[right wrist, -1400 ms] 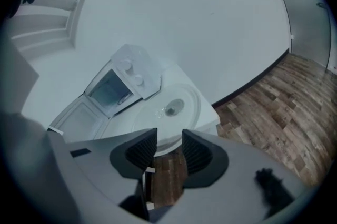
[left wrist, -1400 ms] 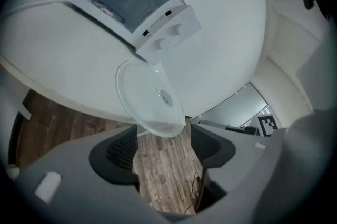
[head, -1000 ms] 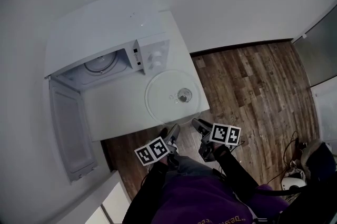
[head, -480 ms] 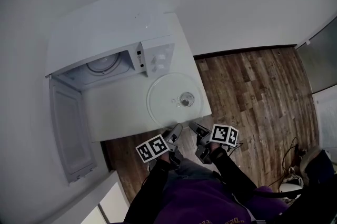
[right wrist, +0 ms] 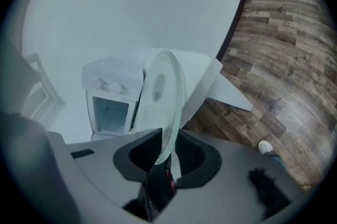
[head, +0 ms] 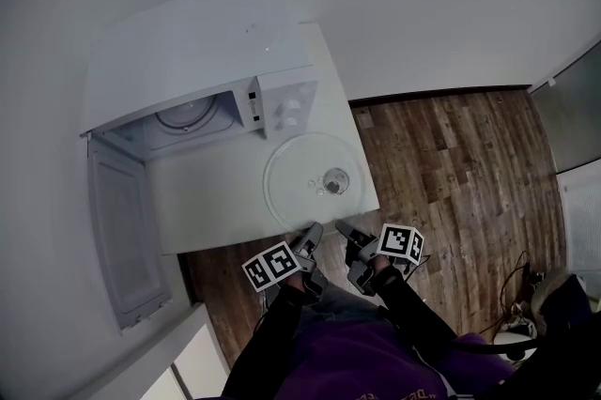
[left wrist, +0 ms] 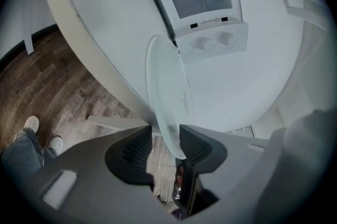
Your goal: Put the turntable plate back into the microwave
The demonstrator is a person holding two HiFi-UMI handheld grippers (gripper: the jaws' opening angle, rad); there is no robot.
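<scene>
- Head view: the turntable plate (head: 310, 182) lies flat on the white desk (head: 207, 201), just in front of the microwave (head: 202, 69), on the side with the knobs (head: 286, 112). It has not moved yet.
- The microwave's door (head: 122, 238) hangs wide open, so the plate can go in.
- Both tools have come up to the plate's edge that is farthest from the microwave.
- The left hand-held gripper (left wrist: 166, 144) has just been closing its jaws. They are about half wide now, with the plate's rim between them. The rim leans on one pad, but a thin gap shows at the other, so it is not pinched yet.
- The right hand-held gripper (right wrist: 167, 154) has just been closing too. Its jaws are narrow, and both pads look tight on the rim.
- So the grab is nearly done. I think the left one must squeeze a bit more. Then both can lift the plate and carry it into the microwave.
</scene>
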